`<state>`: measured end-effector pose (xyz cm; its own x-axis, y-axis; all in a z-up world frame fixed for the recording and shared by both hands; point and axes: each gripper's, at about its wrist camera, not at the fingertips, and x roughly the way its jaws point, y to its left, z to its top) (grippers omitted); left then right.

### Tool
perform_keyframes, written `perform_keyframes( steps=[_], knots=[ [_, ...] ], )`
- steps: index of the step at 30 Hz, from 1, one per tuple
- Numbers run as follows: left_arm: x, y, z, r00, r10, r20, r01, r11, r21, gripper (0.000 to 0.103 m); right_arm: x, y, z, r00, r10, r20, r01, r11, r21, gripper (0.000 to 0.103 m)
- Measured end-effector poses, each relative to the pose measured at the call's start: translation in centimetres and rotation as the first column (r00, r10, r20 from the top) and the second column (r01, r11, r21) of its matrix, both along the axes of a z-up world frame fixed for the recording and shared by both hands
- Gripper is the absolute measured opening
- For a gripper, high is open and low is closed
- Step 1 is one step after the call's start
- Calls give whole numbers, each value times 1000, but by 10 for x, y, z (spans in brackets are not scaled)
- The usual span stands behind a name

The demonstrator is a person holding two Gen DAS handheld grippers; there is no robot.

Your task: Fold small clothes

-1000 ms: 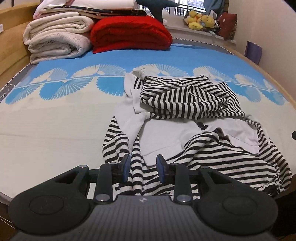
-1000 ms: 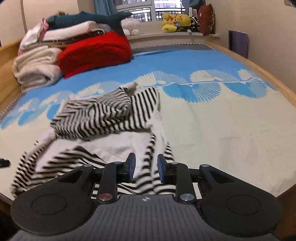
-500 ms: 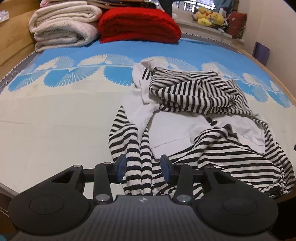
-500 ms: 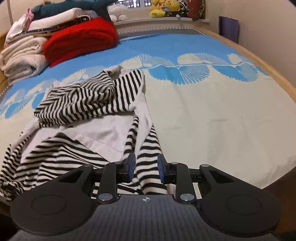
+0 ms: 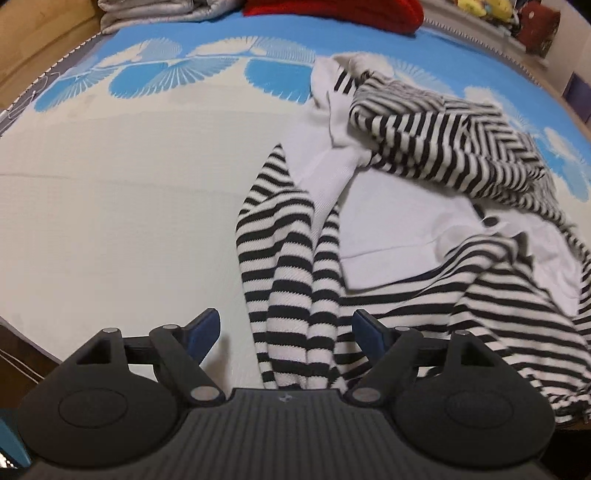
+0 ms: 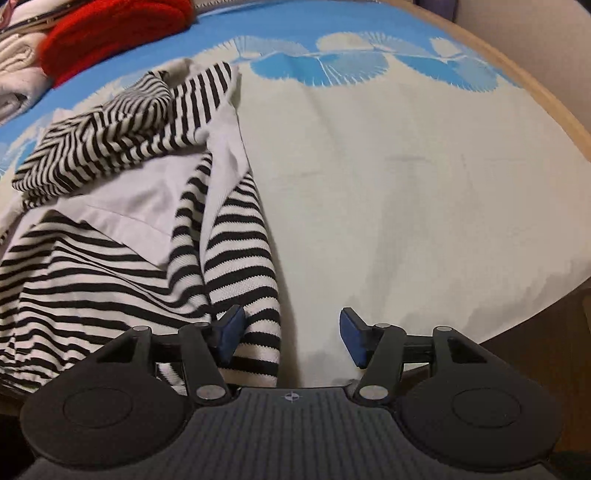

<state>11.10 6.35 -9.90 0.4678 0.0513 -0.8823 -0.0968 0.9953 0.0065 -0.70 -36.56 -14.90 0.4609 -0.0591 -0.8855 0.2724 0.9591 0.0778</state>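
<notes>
A crumpled black-and-white striped garment (image 5: 424,229) with white panels lies on the bed. In the left wrist view one striped sleeve (image 5: 291,295) runs toward the camera. My left gripper (image 5: 286,330) hangs just above it, jaws opening wide, the sleeve end between them but not pressed. In the right wrist view the other striped sleeve (image 6: 243,266) runs down to the bed's near edge. My right gripper (image 6: 291,332) is low over its cuff, jaws opening; the cuff lies against the left pad (image 6: 231,332), and the right pad stands clear of it.
The bed cover (image 5: 129,206) is cream with a blue fan pattern at the back. A folded red blanket (image 6: 110,29) and pale folded blankets (image 5: 155,9) are stacked at the far end. The wooden bed rim (image 6: 546,99) curves along the right.
Both grippers have sunk toward the garment's sleeves and tilted further down. Both pairs of jaws went from nearly shut to wide apart.
</notes>
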Motion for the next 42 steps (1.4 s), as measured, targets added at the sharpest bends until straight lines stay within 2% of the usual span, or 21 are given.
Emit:
perform_keyframes(
  steps=[4, 7, 9, 10, 11, 12, 13, 14, 15, 18, 20, 23, 28, 31, 33, 35, 42],
  knots=[
    [3, -4, -9, 999, -18, -31, 19, 999, 34, 79, 5, 6, -7, 999, 26, -32, -26, 999, -18, 59],
    [4, -6, -14, 998, -31, -59, 33, 998, 43, 64, 7, 9, -13, 997, 47, -61, -49, 998, -36, 59],
    [4, -6, -16, 997, -42, -67, 44, 999, 28, 45, 8, 11, -15, 996, 57, -69, -61, 997, -45, 56],
    [3, -7, -16, 996, -52, -69, 53, 998, 20, 40, 8, 11, -15, 996, 63, -68, -66, 997, -44, 55],
    [3, -8, -16, 996, -63, -68, 64, 998, 14, 32, 8, 11, -15, 995, 70, -68, -72, 997, -39, 50],
    [2, -9, -15, 995, -72, -65, 73, 997, 13, 23, 8, 12, -15, 995, 79, -67, -81, 996, -31, 36],
    [2, -11, -15, 995, -81, -61, 82, 997, 11, 20, 8, 13, -15, 993, 94, -65, -96, 995, -19, 27],
    [1, -12, -13, 995, -86, -54, 86, 996, 7, 15, 8, 14, -15, 992, 106, -62, -107, 994, -10, 12],
    [1, -12, -11, 995, -87, -46, 88, 996, 5, 13, 7, 16, -14, 992, 119, -53, -119, 993, -5, 2],
    [0, -9, -5, 997, -74, -17, 74, 997, -11, 9, 6, 21, -5, 991, 136, 4, -136, 990, -21, 1],
    [0, -6, -2, 998, -59, -1, 59, 998, -25, 9, 5, 19, 5, 991, 120, 61, -118, 993, -30, 1],
    [2, -2, -2, 999, -40, -12, 40, 998, -44, 9, 4, 13, 10, 992, 81, 93, -77, 996, -52, 1],
    [3, -1, -5, 999, -31, -29, 29, 999, -39, 12, 4, 6, 3, 998, 41, 49, -39, 998, -51, 1],
    [3, 0, -6, 999, -21, -35, 20, 999, -36, 19, 5, 6, -4, 999, 33, 16, -33, 999, -20, 3],
    [4, 1, -9, 999, -15, -52, 13, 999, -33, 35, 5, 7, -8, 1000, 28, -8, -28, 1000, -4, 23],
    [5, 0, -14, 997, -20, -80, 17, 999, -32, 47, 5, 9, -12, 999, 28, -32, -28, 1000, 4, 34],
    [3, -8, -23, 991, -68, -117, 66, 998, -21, 46, 8, 21, -24, 991, 92, -95, -92, 996, 6, 39]
  ],
)
